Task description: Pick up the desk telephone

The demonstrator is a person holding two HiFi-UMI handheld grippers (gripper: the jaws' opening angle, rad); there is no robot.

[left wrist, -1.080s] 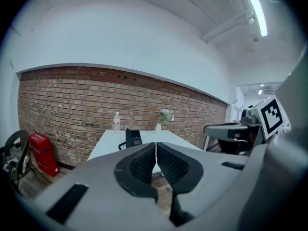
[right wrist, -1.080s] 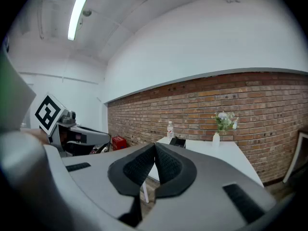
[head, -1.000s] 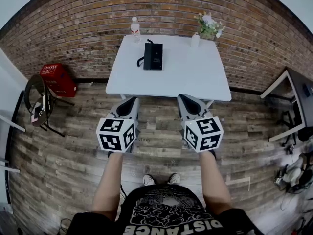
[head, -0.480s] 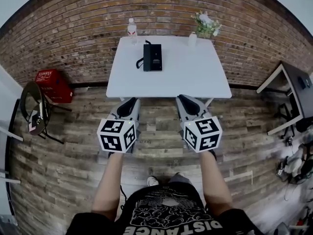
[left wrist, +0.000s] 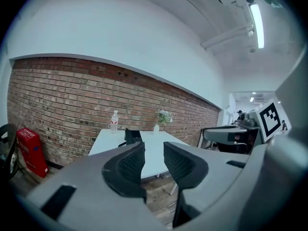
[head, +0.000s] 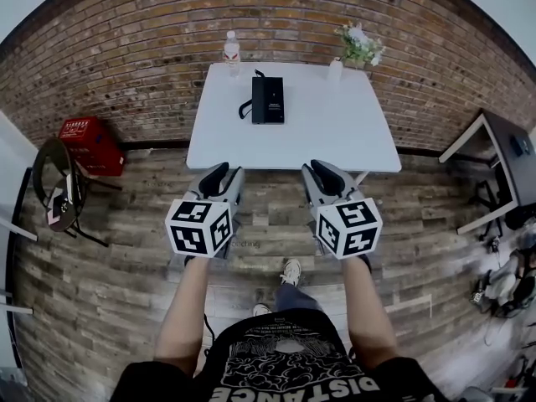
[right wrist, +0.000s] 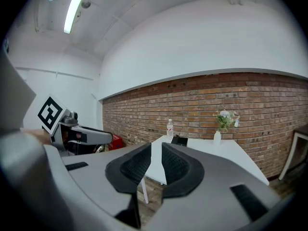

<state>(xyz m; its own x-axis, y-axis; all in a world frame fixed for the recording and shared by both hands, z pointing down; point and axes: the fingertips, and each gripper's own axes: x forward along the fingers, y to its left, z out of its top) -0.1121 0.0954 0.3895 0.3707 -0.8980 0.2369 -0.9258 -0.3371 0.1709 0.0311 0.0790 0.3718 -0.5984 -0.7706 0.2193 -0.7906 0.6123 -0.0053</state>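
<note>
A black desk telephone [head: 268,100] with a coiled cord lies on the far left part of a white table [head: 335,132]; it also shows small in the left gripper view as the telephone [left wrist: 133,136] and in the right gripper view as the telephone [right wrist: 179,140]. My left gripper [head: 219,172] and right gripper [head: 320,169] hover over the floor just short of the table's near edge, well away from the phone. Both sets of jaws are opening, with nothing between them; the left gripper [left wrist: 154,154] shows a wider gap than the right gripper [right wrist: 156,153].
A water bottle [head: 232,47] and a small vase of flowers [head: 356,44] stand at the table's back edge against the brick wall. A red crate [head: 88,138] and a black chair [head: 59,182] are at the left, a dark desk [head: 502,174] at the right. The floor is wood planks.
The table has come nearer as the person stepped forward, both grippers with them. Both sets of jaws have parted from shut, the left more than the right.
</note>
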